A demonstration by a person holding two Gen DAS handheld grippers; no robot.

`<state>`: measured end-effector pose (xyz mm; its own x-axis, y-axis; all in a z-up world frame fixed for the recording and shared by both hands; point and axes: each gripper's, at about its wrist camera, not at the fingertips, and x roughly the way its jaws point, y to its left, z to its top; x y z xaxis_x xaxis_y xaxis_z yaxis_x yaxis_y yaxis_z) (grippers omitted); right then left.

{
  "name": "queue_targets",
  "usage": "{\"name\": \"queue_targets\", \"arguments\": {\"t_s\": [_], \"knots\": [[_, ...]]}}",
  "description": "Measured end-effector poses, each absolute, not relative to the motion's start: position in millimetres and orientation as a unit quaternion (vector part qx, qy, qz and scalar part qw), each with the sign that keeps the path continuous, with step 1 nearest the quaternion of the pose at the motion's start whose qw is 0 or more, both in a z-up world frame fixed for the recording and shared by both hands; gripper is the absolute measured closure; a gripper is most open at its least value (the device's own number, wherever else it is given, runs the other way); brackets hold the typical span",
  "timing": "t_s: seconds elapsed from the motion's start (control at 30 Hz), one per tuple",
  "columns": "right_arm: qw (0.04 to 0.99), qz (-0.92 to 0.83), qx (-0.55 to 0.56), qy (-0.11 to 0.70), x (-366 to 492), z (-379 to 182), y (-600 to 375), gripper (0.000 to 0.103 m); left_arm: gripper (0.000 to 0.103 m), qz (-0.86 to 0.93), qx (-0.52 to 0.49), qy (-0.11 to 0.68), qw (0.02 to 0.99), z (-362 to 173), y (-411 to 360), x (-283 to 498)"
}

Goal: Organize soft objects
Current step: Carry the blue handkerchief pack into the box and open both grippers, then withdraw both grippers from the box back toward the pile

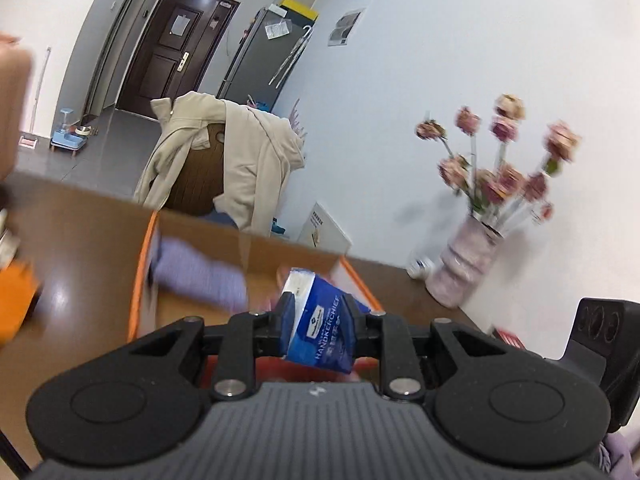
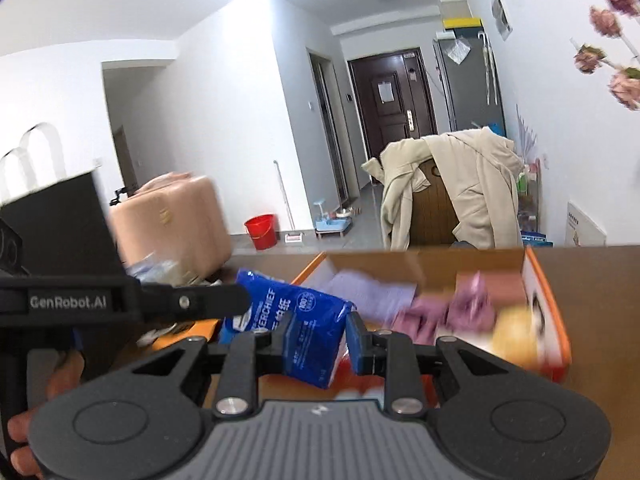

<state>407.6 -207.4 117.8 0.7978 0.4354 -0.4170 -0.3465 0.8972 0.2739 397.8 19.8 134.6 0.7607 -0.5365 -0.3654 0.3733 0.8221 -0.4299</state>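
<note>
Left gripper (image 1: 318, 322) was clamped on a blue tissue pack (image 1: 322, 326) — the pack sat tilted between its fingers, above the near edge of the orange-rimmed cardboard box (image 1: 141, 276). In the right wrist view the same pack (image 2: 296, 320) also sat between the right gripper (image 2: 320, 344) fingers, left pad touching, right pad just beside it — can't tell if pinching. Purple cloth (image 2: 376, 294) and pink soft items (image 2: 460, 306) lay inside the box.

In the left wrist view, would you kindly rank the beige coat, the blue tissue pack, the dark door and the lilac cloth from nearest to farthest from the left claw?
1. Blue tissue pack, gripped in the left claw.
2. Lilac cloth, in the box, ahead-left.
3. Beige coat, draped on the chair past the table.
4. Dark door, far hallway end.
</note>
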Motion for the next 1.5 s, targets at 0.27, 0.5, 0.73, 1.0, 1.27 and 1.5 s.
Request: {"name": "queue_targets", "arguments": {"t_s": [0.27,0.5,0.73,1.0,1.27,1.5], "knots": [[0.914,0.161,0.091,0.361,611.0,80.2,-228.8,0.083,0.08,-0.204,-0.206,0.363,0.886,78.9,-16.9,595.5],[0.896,0.118,0.037,0.426,659.6,22.2,-215.4,0.089,0.083,-0.153,-0.14,0.442,0.873,27.1,-43.4,645.8],[0.916,0.11,0.035,0.384,626.9,67.4,-226.4,0.086,0.064,-0.154,-0.123,0.423,0.885,53.5,-28.6,622.1],[0.939,0.115,0.004,0.323,537.5,155.3,-251.3,0.074,0.058,-0.176,-0.06,0.343,0.921,143.0,-0.8,521.0],[0.954,0.11,-0.013,0.278,430.5,211.5,-265.6,0.059,0.027,-0.143,-0.028,0.288,0.946,203.5,34.1,416.0],[0.964,0.134,-0.032,0.227,345.1,214.7,-250.6,0.042,0.018,-0.133,-0.018,0.258,0.957,210.8,48.2,335.6]]}}
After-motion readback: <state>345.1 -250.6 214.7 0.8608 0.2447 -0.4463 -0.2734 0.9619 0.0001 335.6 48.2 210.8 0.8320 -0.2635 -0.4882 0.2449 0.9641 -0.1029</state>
